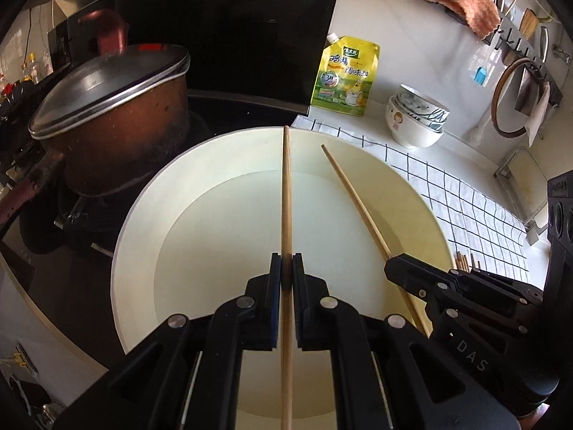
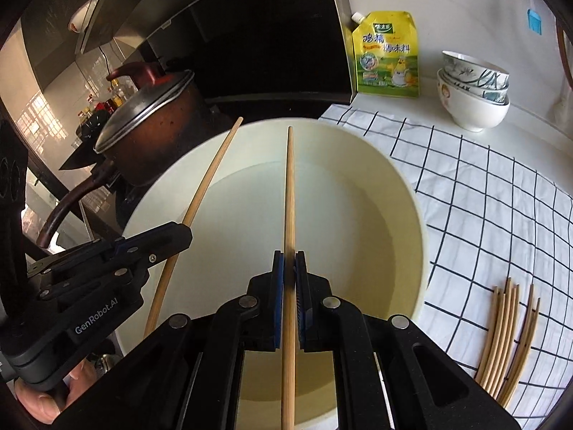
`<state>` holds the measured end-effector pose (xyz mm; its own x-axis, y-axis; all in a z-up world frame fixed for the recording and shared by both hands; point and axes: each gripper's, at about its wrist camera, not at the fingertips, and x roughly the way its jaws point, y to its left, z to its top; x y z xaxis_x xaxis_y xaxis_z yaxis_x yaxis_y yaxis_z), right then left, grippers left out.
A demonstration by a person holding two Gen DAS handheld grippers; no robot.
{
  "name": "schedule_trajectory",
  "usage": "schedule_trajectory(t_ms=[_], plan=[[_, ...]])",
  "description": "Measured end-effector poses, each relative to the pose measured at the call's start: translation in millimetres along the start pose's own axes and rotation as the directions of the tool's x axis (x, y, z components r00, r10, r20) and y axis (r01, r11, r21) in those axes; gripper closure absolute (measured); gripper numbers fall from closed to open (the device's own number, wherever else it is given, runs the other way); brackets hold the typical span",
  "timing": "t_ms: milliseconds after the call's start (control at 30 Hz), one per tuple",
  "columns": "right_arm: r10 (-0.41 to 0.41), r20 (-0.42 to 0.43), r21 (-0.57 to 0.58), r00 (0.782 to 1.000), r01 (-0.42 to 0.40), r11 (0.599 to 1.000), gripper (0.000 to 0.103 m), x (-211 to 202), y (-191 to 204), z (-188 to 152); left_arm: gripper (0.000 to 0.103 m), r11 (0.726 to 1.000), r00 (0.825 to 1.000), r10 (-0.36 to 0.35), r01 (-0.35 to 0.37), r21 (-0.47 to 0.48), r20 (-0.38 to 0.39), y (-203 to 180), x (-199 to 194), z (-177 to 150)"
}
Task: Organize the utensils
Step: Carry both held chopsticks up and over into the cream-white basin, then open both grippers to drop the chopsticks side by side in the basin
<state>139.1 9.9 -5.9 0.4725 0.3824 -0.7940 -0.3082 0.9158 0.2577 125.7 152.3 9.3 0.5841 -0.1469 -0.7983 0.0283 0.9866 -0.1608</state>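
My left gripper [image 1: 286,268] pinching one chopstick [image 1: 286,186] mid-shaft, right gripper [image 2: 289,268] pinching other chopstick [image 2: 289,197] likewise — both above cream basin [image 2: 404,193]. Light, stiff, smooth wood — likely to swivel. Would grip nearer thick end. Finished bundle [image 2: 505,337] on checked cloth [image 2: 483,186].

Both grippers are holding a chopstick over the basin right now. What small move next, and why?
Probably carry the right gripper rightward and lay its chopstick beside the chopstick pile on the checked cloth. Both the right gripper and the left gripper are shut on single chopsticks above the white basin, and the pile lies on the right side, so the right gripper looks better placed.
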Motion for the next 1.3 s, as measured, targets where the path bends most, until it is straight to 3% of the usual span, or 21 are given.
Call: schedule_trajectory(t_ms=[167,500,667,1300], plan=[[-0.012,-0.051,0.011,0.999,0.012,1.0,0.097,20.1,0.6,-1.5,0.096,1.0,0.999,0.002,-0.003,-0.015,-0.049,12.9,20.4,-3.7],[-0.045,-0.075,0.026,0.996,0.047,0.999,0.097,33.9,-3.7,1.3,0.095,1.0,0.995,0.013,-0.015,-0.015,-0.1,19.6,36.5,-4.9],[-0.045,-0.046,0.023,0.998,0.046,0.999,0.09,25.9,-4.7,-0.1,0.061,0.999,0.996,0.032,-0.035,-0.031,-0.085,24.0,33.1,-6.3],[-0.054,0.018,0.001,0.998,0.053,0.999,0.086,-5.7,3.2,-20.5,0.045,0.992,0.995,0.101,-0.103,-0.068,-0.024,33.5,-2.8,-18.0]])
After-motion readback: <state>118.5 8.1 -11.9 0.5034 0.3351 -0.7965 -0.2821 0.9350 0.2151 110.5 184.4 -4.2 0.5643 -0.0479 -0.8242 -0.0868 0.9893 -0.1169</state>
